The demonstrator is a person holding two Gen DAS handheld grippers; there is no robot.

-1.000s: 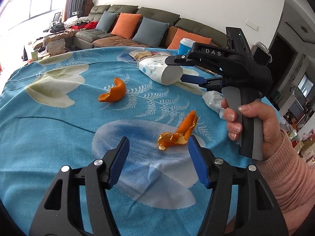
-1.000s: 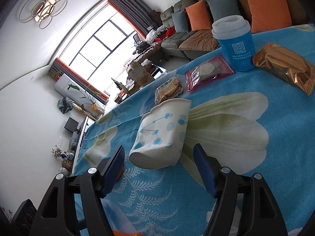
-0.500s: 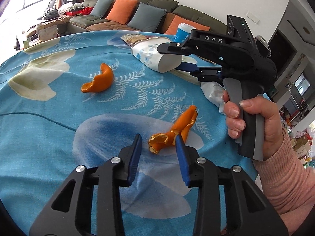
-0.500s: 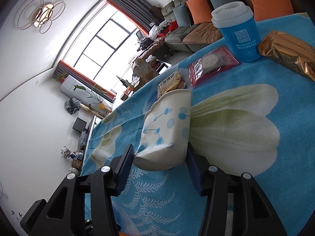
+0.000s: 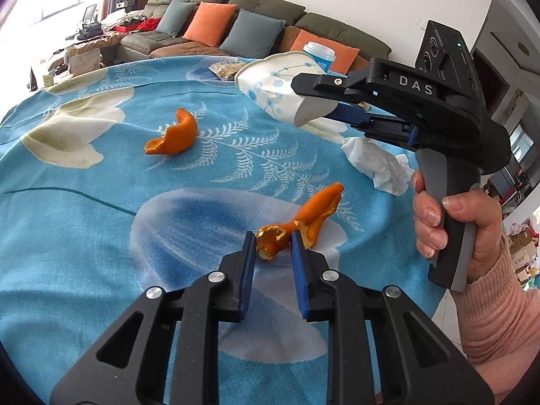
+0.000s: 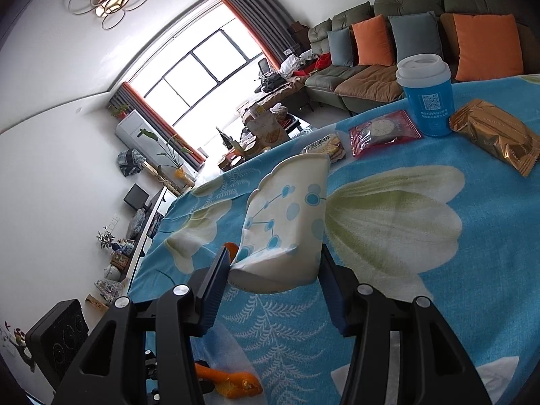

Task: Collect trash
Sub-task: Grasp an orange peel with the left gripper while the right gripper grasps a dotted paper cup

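Observation:
My left gripper (image 5: 272,242) is shut on the near end of a curled orange peel (image 5: 303,221) that lies on the blue flowered tablecloth (image 5: 84,236). My right gripper (image 6: 270,266) is shut on the base of a white paper cup with blue dots (image 6: 287,219) and holds it tilted just above the cloth; the cup also shows in the left wrist view (image 5: 280,91). A second orange peel (image 5: 173,133) lies further left. A crumpled white tissue (image 5: 378,163) lies under the right gripper's body.
A blue lidded cup (image 6: 427,98), a gold snack packet (image 6: 492,135), a red biscuit packet (image 6: 383,131) and a cracker packet (image 6: 325,146) stand at the far side of the table. A sofa with cushions (image 5: 216,23) is behind.
My left gripper moved forward and closed on the near peel. My right gripper closed on the paper cup and lifted it off the cloth.

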